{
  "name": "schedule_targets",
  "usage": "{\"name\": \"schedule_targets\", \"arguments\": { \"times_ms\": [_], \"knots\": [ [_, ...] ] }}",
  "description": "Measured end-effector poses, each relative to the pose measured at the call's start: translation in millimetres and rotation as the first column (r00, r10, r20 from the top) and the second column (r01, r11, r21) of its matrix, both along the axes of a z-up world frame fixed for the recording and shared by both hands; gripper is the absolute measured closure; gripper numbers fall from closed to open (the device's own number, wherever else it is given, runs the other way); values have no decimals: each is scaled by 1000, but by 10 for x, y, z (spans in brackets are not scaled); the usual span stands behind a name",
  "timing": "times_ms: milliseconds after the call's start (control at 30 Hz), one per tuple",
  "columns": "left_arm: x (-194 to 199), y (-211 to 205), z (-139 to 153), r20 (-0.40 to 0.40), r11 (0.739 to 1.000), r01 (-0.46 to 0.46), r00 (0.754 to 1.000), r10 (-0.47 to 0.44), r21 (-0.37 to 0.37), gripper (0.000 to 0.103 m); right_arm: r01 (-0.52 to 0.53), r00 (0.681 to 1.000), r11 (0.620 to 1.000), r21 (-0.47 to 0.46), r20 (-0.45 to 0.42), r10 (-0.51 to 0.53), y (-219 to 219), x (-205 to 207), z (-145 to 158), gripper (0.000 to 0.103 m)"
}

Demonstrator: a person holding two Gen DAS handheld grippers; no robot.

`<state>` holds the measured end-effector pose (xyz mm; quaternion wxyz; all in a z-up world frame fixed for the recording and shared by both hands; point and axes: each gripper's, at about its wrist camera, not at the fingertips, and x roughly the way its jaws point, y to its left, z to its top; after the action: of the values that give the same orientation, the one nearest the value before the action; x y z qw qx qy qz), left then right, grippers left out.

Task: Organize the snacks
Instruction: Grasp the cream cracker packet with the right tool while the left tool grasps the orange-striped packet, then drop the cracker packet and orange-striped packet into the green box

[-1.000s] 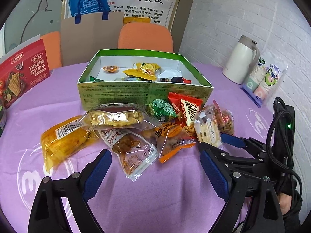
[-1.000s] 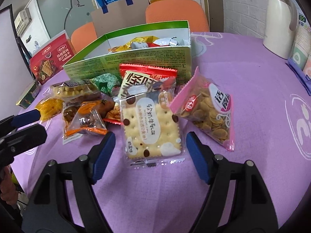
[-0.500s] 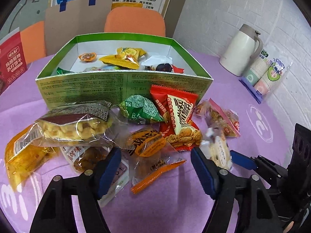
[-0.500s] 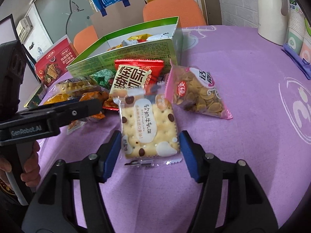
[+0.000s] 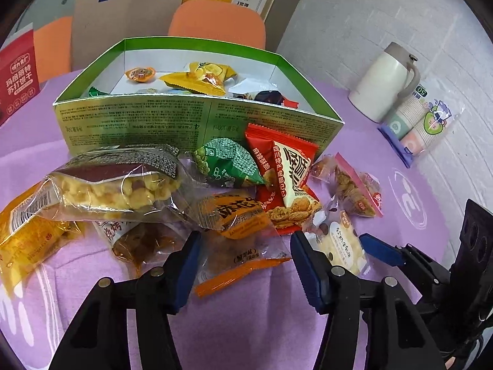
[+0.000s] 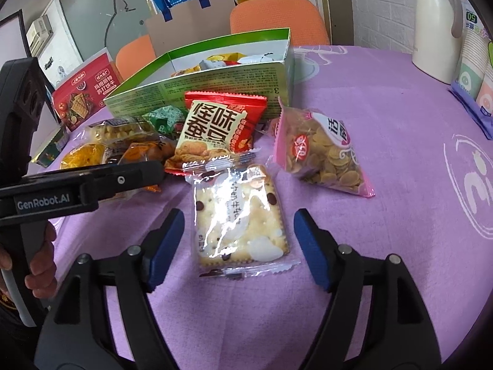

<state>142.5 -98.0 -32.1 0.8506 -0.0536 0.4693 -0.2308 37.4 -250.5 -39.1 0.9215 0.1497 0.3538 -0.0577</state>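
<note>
Jaws of the left gripper [image 5: 243,257] are closing around the orange-edged snack packet [image 5: 238,246], which lies between the blue pads; no firm pinch is seen yet. Compared with a second ago, this gripper has been brought forward and down into the pile, its wide gape narrowed. Jaws of the right gripper [image 6: 237,246] are opening, released on either side of the clear cracker packet [image 6: 238,215], which rests flat on the counter [image 6: 385,160] untouched.

Behind the pile the green cardboard box [image 5: 197,120] stands open, with several snacks already inside, so it is judged to be the destination. Against its front wall are heaped the clear bag of puffed corn [image 5: 114,185], the red broad-bean packet [image 5: 286,178] and the green pea packet [image 5: 228,160]. To the right, slightly apart, lies the pink bag of chips [image 6: 323,151].

A pick by the left gripper is judged imminent, while the right one's grasp of the crackers is not yet made.
</note>
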Motion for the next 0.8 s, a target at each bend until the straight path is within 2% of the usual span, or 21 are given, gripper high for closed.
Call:
{"name": "schedule_targets", "arguments": {
  "times_ms": [133,167,200,233,500,633,800],
  "knots": [
    [-39,14,11,8,1000,8,1000,-8,-8,51,-6,1000,999,-54,-15,5,70,33,-13,28],
    [-57,23,26,11,1000,10,1000,-10,-10,58,-5,1000,997,-79,-24,3,95,39,-16,32],
    [-75,32,43,12,1000,11,1000,-11,-7,65,1,1000,995,-103,-30,-4,114,32,-21,43],
    [-99,50,57,17,1000,8,1000,-8,3,76,2,999,993,-119,-34,-6,127,32,-22,43],
    [-298,251,178,33,1000,14,999,-14,-27,77,-25,1000,999,-44,10,25,152,-146,134,43],
    [-411,302,415,82,998,37,996,-33,-49,77,-45,995,999,-16,90,47,158,-259,380,43],
    [-378,358,793,159,995,51,987,-37,-82,77,-67,986,998,0,154,67,156,-182,628,43]
  ]
}}
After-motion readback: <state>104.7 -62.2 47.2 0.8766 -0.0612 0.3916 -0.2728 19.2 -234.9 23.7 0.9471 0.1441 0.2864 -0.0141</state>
